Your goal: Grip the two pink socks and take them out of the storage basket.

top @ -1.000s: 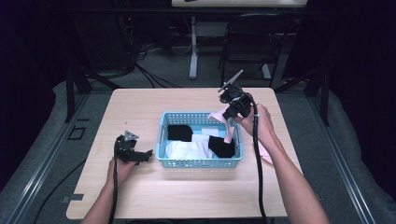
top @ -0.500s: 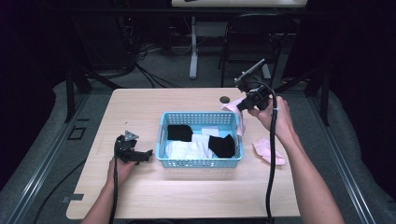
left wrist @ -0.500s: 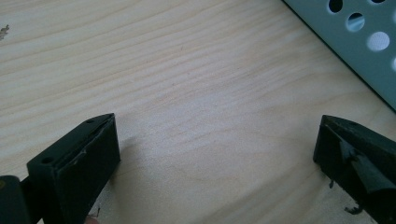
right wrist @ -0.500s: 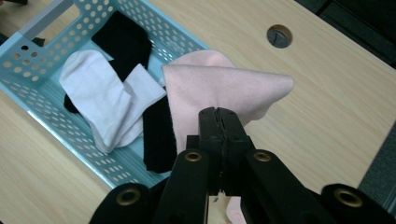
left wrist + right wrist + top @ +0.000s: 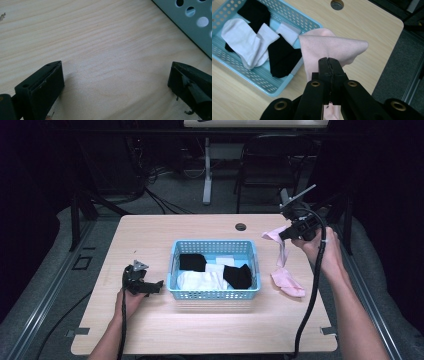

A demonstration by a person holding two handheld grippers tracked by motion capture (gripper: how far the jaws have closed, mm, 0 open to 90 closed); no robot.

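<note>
A pink sock (image 5: pixel 279 245) hangs from my right gripper (image 5: pixel 286 234), which is shut on it and held above the table's right side; the sock's lower end (image 5: pixel 289 283) still lies on the wood. In the right gripper view the jaws pinch the pink sock (image 5: pixel 332 47) near its top fold. A light blue basket (image 5: pixel 250 255) in the middle holds black and white socks (image 5: pixel 210 275). My left gripper (image 5: pixel 156 285) rests on the table left of the basket, its jaws wide apart over bare wood (image 5: pixel 112 62), nothing between them.
A round cable hole (image 5: pixel 241 226) sits in the table's far edge. The basket's wall (image 5: pixel 197 27) lies close to the left gripper. A chair and table legs stand beyond the far edge. The right edge of the table (image 5: pixel 397 37) is near the raised sock.
My right gripper has moved right and upward from over the basket's far right corner, drawing the pink sock out so it hangs stretched. The left gripper has stayed in place.
</note>
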